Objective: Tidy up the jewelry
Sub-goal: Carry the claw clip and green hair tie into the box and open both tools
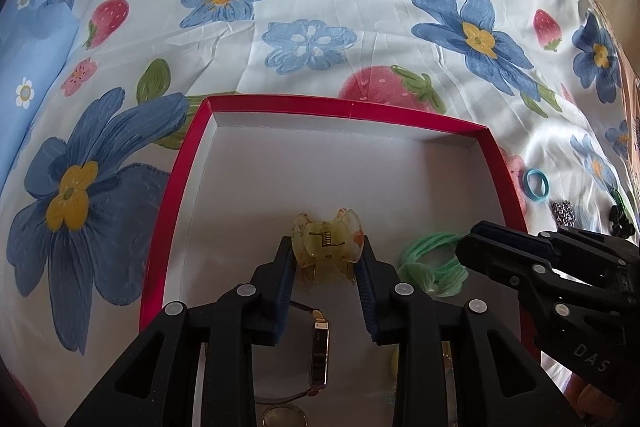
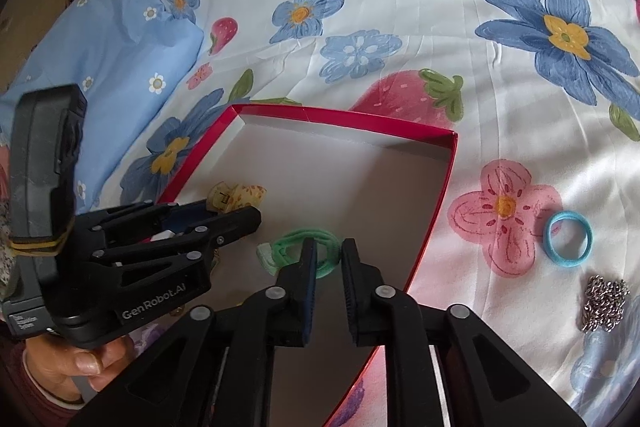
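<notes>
The left claw [image 1: 326,259] stands partly open with its pads flanking the yellow hair clip [image 1: 327,241] inside the red box [image 1: 280,103] on the bed; whether they press it cannot be told; the right claw [image 2: 328,259] is open a little, over the green hair tie [image 2: 304,249] on the box floor. The clip looks light, stiff and brittle, best pinched across its hinge; the tie is soft and limp, best taken by its bunched loop.
</notes>
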Demonstrator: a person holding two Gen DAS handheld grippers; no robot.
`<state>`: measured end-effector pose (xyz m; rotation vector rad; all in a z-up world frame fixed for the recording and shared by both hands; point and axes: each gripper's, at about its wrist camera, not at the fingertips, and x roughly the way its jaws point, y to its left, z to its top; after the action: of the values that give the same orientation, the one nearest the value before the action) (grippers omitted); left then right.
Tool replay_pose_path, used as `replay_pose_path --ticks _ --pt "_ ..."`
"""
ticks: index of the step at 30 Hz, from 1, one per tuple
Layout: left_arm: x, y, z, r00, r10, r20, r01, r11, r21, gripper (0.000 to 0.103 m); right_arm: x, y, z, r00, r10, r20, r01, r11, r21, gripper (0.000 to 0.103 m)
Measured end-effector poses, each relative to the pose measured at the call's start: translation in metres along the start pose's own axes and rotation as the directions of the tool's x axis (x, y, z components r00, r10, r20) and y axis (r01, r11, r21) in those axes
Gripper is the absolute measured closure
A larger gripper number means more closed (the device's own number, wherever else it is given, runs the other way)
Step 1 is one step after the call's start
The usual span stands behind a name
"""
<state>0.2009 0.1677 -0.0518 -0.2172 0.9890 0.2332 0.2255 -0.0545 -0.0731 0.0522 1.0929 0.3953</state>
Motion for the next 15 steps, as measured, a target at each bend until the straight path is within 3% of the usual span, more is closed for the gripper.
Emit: replay_pose_path --ticks 15 --pt "-0.037 -0.004 -0.010 0.998 0.009 0.061 -0.008 1.000 -0.025 0.047 -0.049 -0.006 -0.008 0.996 0.023 0.087 -0.026 0.999 0.043 0.068"
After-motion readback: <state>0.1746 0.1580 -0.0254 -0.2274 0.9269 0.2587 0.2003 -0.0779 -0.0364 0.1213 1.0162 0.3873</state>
